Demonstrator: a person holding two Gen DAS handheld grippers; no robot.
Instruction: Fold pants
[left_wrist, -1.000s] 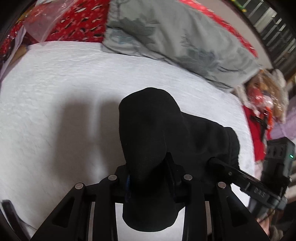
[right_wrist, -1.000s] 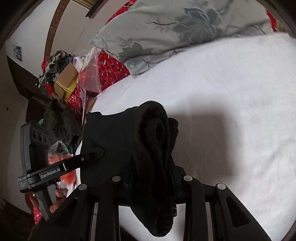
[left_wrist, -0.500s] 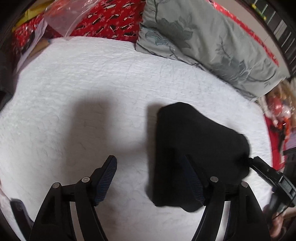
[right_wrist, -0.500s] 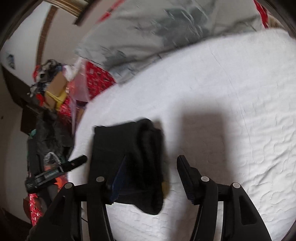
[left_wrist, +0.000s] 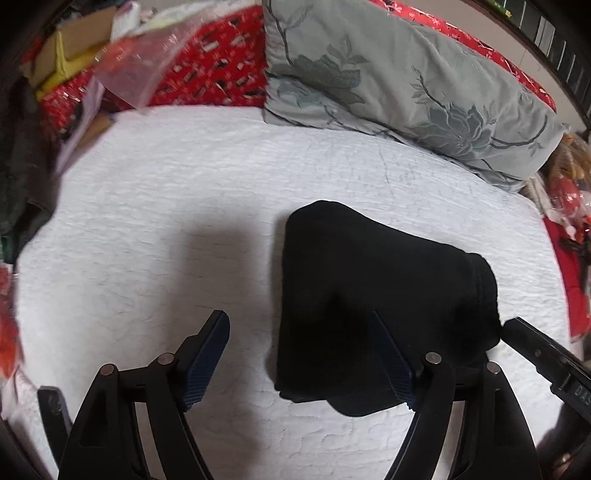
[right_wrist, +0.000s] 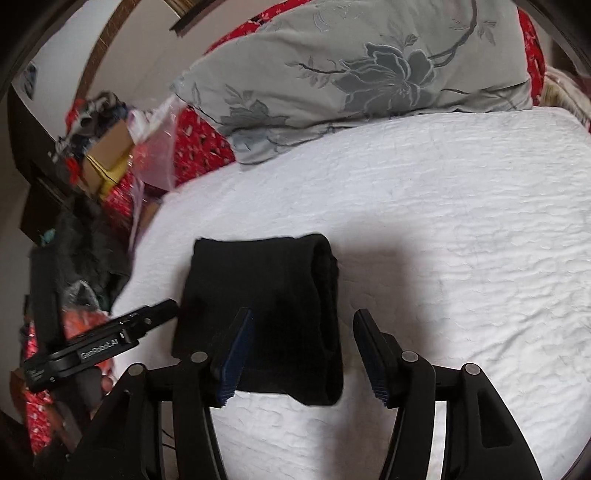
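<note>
The black pants lie as a thick folded bundle on the white quilted bed. My left gripper hovers just in front of it with its jaws opening. Its right finger overlaps the bundle's left part, and neither pad presses on the cloth. In the right wrist view the pants show their rolled right edge between the opening jaws of my right gripper, also without contact. The other gripper's black finger pokes in at the bundle's side in each view.
A grey floral pillow lies across the far side of the bed over a red patterned cover. A clear plastic bag, a cardboard box and dark clothes crowd the bed's left edge.
A second ago both grippers were shut on the lifted pants. Both have let go and opened wide; the folded bundle has dropped flat onto the bed, and the grippers drew back a little.
</note>
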